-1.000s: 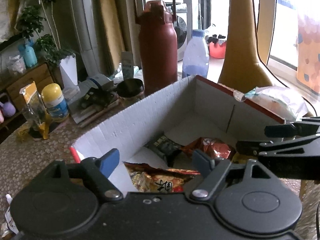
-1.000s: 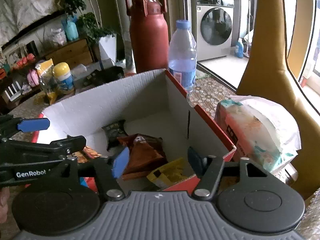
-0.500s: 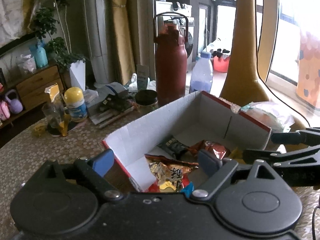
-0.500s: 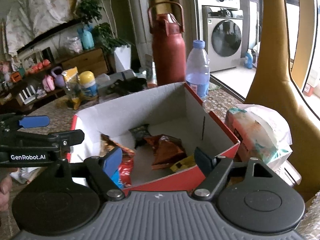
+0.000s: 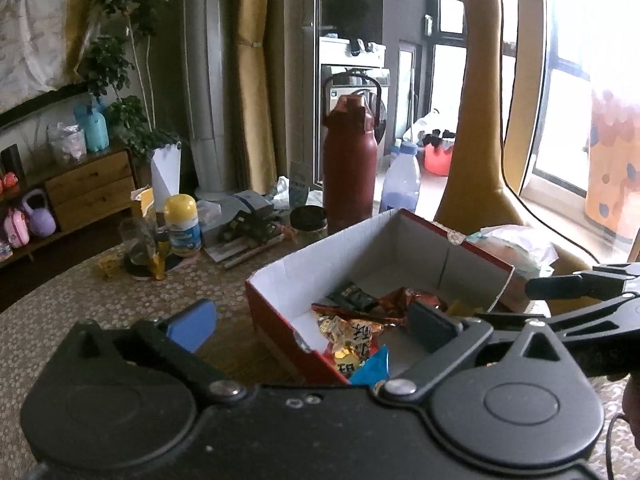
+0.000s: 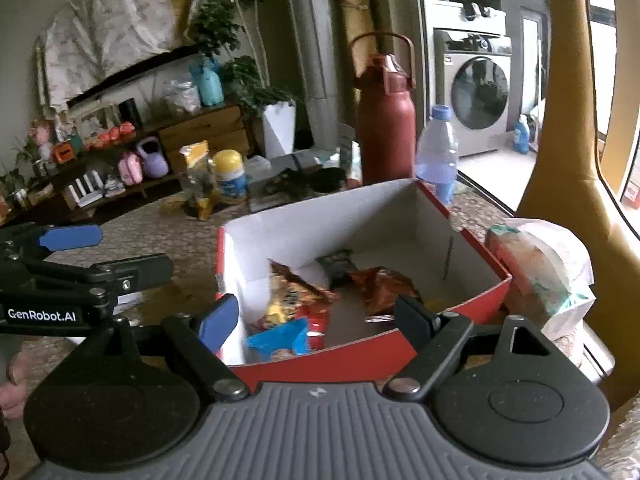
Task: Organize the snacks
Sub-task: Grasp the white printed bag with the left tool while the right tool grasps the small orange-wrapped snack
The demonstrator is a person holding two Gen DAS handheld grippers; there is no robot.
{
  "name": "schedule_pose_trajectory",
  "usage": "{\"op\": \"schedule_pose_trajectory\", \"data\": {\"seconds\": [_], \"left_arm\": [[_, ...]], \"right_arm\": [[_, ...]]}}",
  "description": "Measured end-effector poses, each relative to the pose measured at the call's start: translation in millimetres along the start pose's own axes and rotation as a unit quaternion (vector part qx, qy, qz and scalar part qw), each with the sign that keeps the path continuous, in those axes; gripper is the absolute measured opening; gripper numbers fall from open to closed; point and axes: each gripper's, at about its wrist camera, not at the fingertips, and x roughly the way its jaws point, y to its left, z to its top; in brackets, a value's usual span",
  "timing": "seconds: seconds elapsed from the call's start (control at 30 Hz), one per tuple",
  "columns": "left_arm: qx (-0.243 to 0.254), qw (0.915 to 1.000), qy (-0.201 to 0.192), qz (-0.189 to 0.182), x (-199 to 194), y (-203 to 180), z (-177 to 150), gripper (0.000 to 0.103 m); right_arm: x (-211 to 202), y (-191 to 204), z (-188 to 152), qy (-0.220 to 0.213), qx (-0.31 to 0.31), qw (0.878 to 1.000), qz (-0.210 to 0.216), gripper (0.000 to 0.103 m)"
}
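A red cardboard box [image 5: 276,316] with a white inside stands on the table; it also shows in the right wrist view [image 6: 360,360]. Several snack packets lie in it: a yellow-red one [image 5: 352,336], a dark one [image 5: 354,294], a copper one [image 6: 384,288] and a blue one [image 6: 280,338]. My left gripper [image 5: 310,320] is open and empty, held back above the box's near-left corner. My right gripper [image 6: 316,316] is open and empty above the box's near wall. Each gripper shows from the side in the other's view.
Behind the box stand a maroon flask [image 5: 348,168], a water bottle [image 5: 400,180], a yellow-capped jar [image 5: 182,224] and a pile of papers and clutter [image 5: 244,228]. A plastic-wrapped pack [image 6: 540,272] lies right of the box. A yellow giraffe figure [image 5: 476,128] rises behind.
Both grippers have pulled back and up from the box, so the whole box and more of the table now show. Both stay open and empty.
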Motion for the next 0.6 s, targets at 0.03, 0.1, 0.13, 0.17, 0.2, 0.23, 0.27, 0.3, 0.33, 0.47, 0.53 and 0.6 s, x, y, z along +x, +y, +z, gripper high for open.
{"op": "schedule_pose_trajectory", "data": {"seconds": [0.03,0.1,0.13,0.17,0.2,0.23,0.27,0.3,0.33,0.47,0.53,0.6], "left_arm": [[-0.003,1.0,-0.002,0.0,-4.6,3.6,-1.7,0.103],[-0.012,0.9999,-0.005,0.001,-13.0,11.3,-5.0,0.103],[-0.016,0.9999,-0.006,0.0,-17.4,15.7,-7.0,0.103],[-0.021,0.9998,-0.008,0.001,-23.0,21.1,-9.9,0.103],[-0.023,0.9997,-0.01,0.003,-27.0,25.1,-12.2,0.103],[-0.026,0.9996,-0.013,0.007,-32.1,29.7,-14.9,0.103],[-0.028,0.9994,-0.016,0.009,-37.4,34.9,-18.2,0.103],[-0.031,0.9993,-0.018,0.012,-42.1,40.3,-21.2,0.103],[-0.034,0.9991,-0.019,0.015,-46.7,45.9,-23.8,0.103],[-0.054,0.9978,-0.023,0.031,-64.9,72.2,-36.8,0.103],[-0.061,0.9969,-0.026,0.041,-73.3,84.5,-41.1,0.103],[-0.07,0.9957,-0.029,0.055,-80.9,97.9,-46.7,0.103]], "right_arm": [[-2.3,3.6,-0.7,-0.002,-0.002,1.0,0.003,0.088],[-8.1,13.1,-2.6,-0.007,-0.006,1.0,0.011,0.093],[-10.7,18.0,-4.0,-0.011,-0.007,1.0,0.017,0.096],[-13.2,22.7,-5.0,-0.015,-0.008,1.0,0.022,0.097],[-16.2,28.9,-6.7,-0.019,-0.011,0.999,0.028,0.097],[-18.4,34.4,-8.0,-0.023,-0.014,0.999,0.036,0.098],[-20.2,39.4,-9.3,-0.025,-0.016,0.999,0.044,0.098],[-22.1,44.4,-10.5,-0.027,-0.019,0.998,0.052,0.099],[-24.0,51.0,-12.7,-0.03,-0.021,0.997,0.061,0.1],[-26.7,76.0,-20.5,-0.033,-0.033,0.994,0.094,0.102],[-24.0,88.6,-24.3,-0.028,-0.043,0.993,0.106,0.102],[-20.2,102.1,-27.4,-0.022,-0.05,0.992,0.115,0.102]]}}
